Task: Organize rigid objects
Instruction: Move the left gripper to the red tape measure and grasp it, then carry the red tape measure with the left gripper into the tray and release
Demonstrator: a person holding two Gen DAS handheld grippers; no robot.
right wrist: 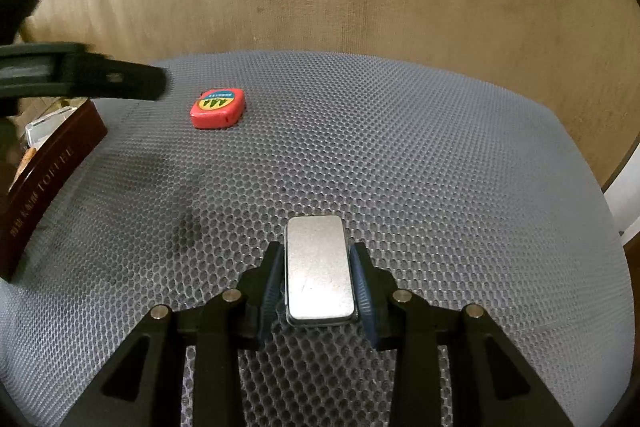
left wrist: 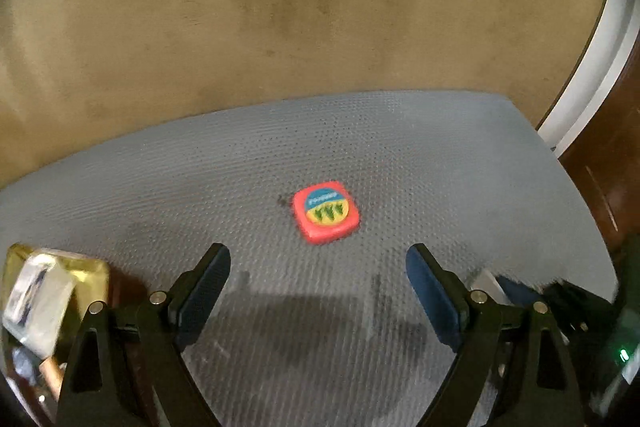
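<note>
A red tape measure [left wrist: 325,211] with a blue and yellow label lies on the grey mesh seat [left wrist: 280,155]. My left gripper [left wrist: 318,259] is open and empty just short of it. In the right wrist view the tape measure [right wrist: 218,108] lies at the far left, with the left gripper's black finger [right wrist: 120,81] beside it. My right gripper [right wrist: 318,267] is shut on a flat silver tin [right wrist: 318,267] and holds it over the seat [right wrist: 440,167].
A dark red box with gold lettering [right wrist: 48,179] stands at the seat's left edge, with a gold-lined interior and a clear item in it [left wrist: 44,291]. Tan carpet [left wrist: 280,7] lies beyond the seat. A white and brown wall edge [left wrist: 592,75] is at the right.
</note>
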